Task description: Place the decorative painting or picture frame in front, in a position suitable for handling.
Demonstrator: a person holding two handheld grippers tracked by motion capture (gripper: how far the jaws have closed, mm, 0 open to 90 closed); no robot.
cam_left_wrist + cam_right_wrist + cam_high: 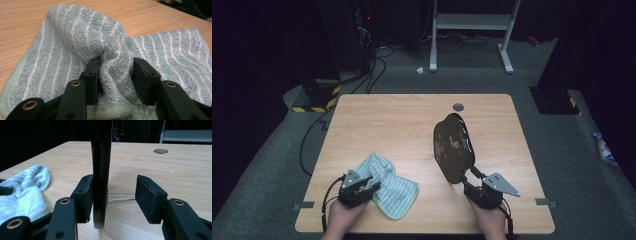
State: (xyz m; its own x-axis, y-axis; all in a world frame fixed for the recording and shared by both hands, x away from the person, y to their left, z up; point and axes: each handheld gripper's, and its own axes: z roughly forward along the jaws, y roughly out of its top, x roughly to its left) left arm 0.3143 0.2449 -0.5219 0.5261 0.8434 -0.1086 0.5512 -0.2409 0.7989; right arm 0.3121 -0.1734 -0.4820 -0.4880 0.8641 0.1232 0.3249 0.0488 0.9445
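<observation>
A striped pale green towel [394,192] lies crumpled at the table's front left. My left gripper [370,186] is shut on a raised fold of the towel [100,37]; in the left gripper view the fold fills the gap and both pads [93,75] press into it. At the front right a black glossy plate [453,147] stands on its rim. My right gripper [469,177] stands open around its lower edge. In the right gripper view the plate [101,157] rests against the left pad [85,195], with a wide gap to the other pad. The towel [25,192] lies at the left there.
The wooden table [387,115] has a round cable hole [457,106] near its far edge. Two thin metal wires [121,196] run level behind the plate. Beyond the table, a white desk frame [472,22] and cables [372,70] sit on the grey floor.
</observation>
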